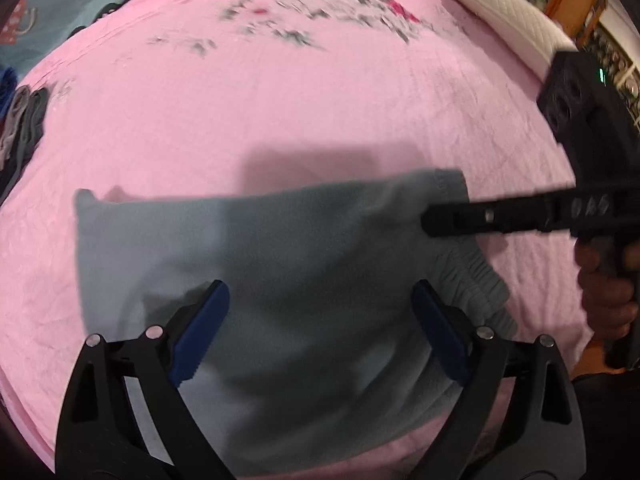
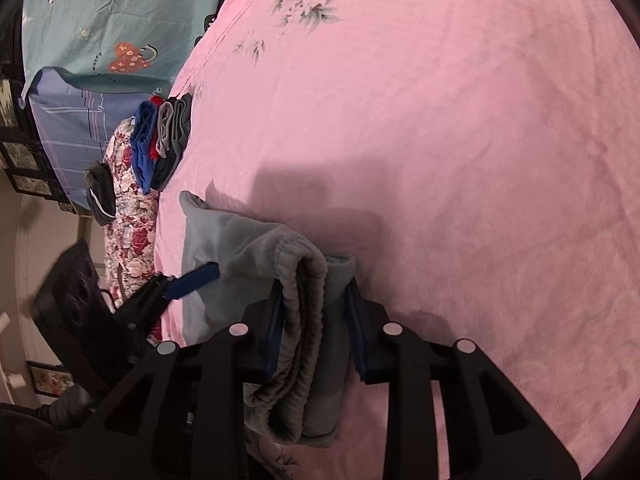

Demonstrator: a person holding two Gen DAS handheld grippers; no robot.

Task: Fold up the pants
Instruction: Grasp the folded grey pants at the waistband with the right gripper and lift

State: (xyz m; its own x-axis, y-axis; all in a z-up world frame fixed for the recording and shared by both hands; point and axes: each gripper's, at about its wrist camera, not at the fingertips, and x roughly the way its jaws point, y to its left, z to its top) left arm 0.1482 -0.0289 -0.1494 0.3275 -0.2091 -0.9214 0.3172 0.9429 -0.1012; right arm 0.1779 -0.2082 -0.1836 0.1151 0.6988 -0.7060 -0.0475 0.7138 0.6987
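Note:
Grey-blue fleece pants (image 1: 280, 264) lie folded on the pink bedspread (image 1: 280, 112). My left gripper (image 1: 320, 300) is open, its blue pads spread wide just above the folded pants, holding nothing. My right gripper (image 2: 316, 300) is shut on the pants' gathered waistband end (image 2: 308, 320), which bunches up between the pads. In the left wrist view the right gripper (image 1: 436, 222) reaches in from the right onto the pants' right edge. In the right wrist view the left gripper's blue pad (image 2: 196, 278) hovers over the pants' left part (image 2: 208, 248).
A stack of folded clothes (image 2: 164, 140) sits at the bed's left edge. A white pillow (image 1: 504, 12) lies at the far right corner. A floral quilt (image 2: 132, 224) and blue-green bedding (image 2: 108, 20) lie beyond the left edge.

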